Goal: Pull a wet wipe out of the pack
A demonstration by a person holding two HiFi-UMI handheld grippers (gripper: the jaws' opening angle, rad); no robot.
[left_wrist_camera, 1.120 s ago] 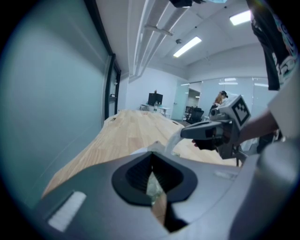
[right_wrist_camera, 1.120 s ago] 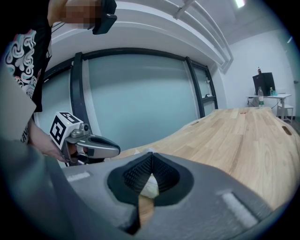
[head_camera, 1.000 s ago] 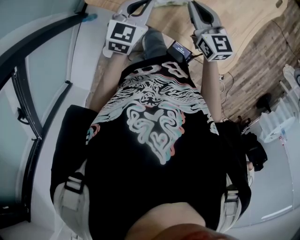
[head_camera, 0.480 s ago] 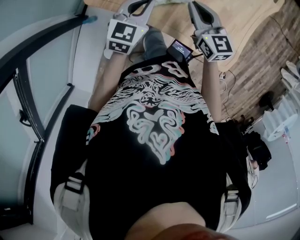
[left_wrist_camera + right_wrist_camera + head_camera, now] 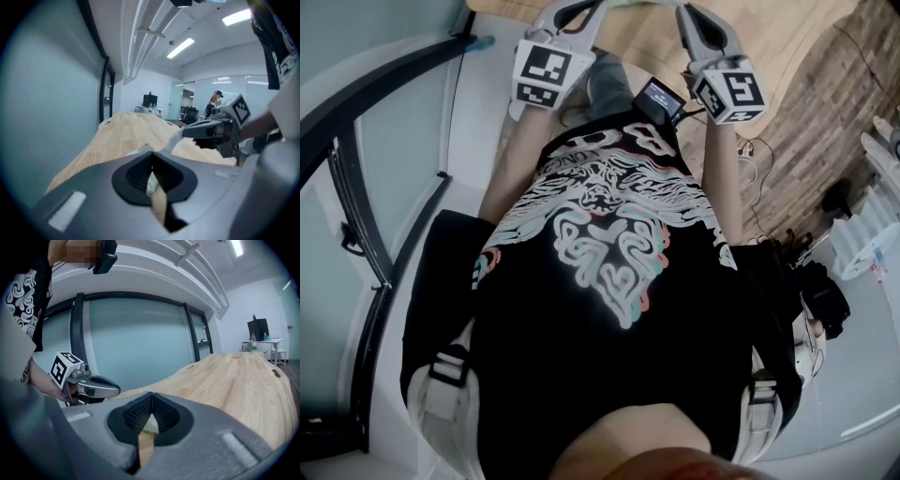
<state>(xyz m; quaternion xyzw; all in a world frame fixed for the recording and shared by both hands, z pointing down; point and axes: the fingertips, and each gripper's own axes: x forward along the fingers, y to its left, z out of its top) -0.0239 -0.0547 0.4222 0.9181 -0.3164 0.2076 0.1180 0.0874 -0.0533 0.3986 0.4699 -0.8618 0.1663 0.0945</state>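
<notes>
Over on the left a tall glass wall [image 5: 394,141] with dark frames runs alongside the long wooden table [image 5: 234,380]. The person stands at the table's near end in a black T-shirt [image 5: 609,281] with a pale swirling print, both arms stretched forward.

The left gripper [image 5: 152,154], its marker cube [image 5: 546,73] facing up, points slightly downward over the wood. Its jaws are clenched, and a thin pale sliver is nipped between the ribbed pads. That sliver appears to be the edge of the pack [image 5: 152,184], which sits low on the table right at the nose of this gripper, mostly hidden behind its grey body.

Just to the right, a wet wipe [image 5: 174,138] rises out of the pack as a crumpled white strip, slanting up and rightward to the tip of the other tool.

The right gripper [image 5: 152,395] has its jaws pressed together on the upper end of that wipe, and a pale scrap shows between its pads in the right gripper view. It is held a little above and beside the left one, and the two tips are near each other but apart.

A small dark device with a lit screen [image 5: 660,99] shows between the person's forearms. To the right of it is the second marker cube [image 5: 731,91], with wood-patterned floor [image 5: 806,122] beyond the table's edge.
</notes>
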